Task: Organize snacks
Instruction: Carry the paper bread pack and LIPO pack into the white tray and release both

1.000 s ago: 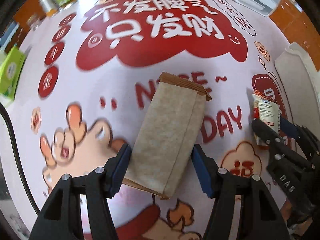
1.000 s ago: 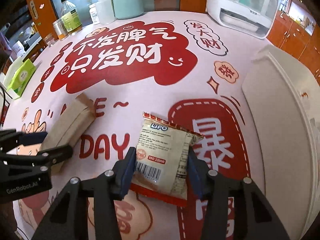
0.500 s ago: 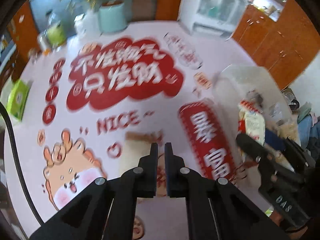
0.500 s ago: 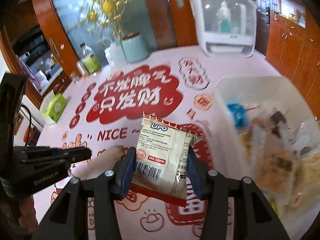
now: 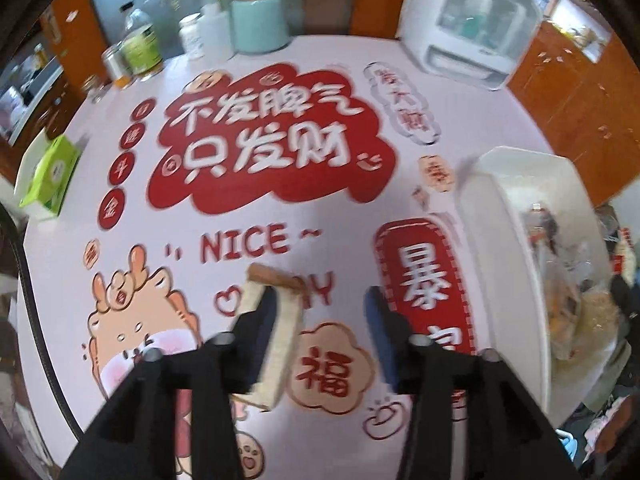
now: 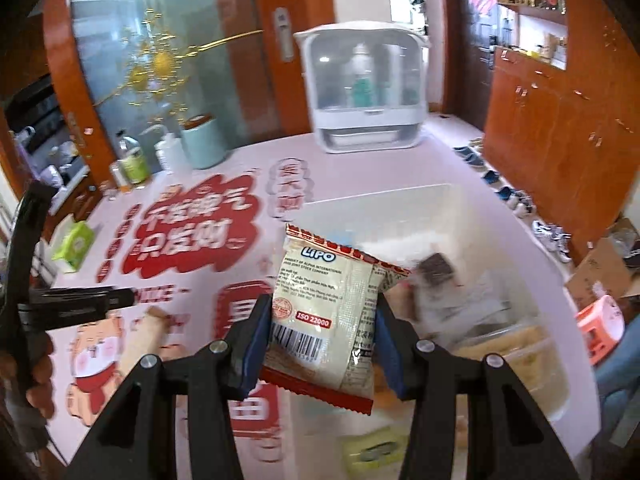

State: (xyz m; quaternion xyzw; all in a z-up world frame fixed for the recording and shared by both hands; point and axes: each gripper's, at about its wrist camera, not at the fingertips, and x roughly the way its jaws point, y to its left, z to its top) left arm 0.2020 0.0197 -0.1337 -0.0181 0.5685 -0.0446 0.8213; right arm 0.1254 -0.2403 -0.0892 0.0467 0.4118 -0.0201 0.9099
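Observation:
My right gripper (image 6: 318, 332) is shut on a white and red LIPO snack packet (image 6: 324, 312) and holds it in the air over the near edge of a white storage bin (image 6: 400, 208) that holds several snacks. My left gripper (image 5: 320, 336) is open above the table. A brown paper snack pack (image 5: 276, 340) lies on the table under the left finger (image 5: 260, 336), partly hidden by it. It also shows in the right wrist view (image 6: 140, 340), beneath the left gripper (image 6: 80, 304). The bin shows in the left wrist view (image 5: 500, 216) at the right.
The table has a pink cloth with red lettering (image 5: 272, 152). At the back stand a white cabinet box (image 6: 364, 92), a mint canister (image 5: 260, 20), bottles (image 5: 138, 44) and a green tissue box (image 5: 52, 176). The table edge drops to the floor at the right.
The left gripper has opened and the brown pack lies under its left finger. The right gripper has carried the LIPO packet higher and right, over the bin.

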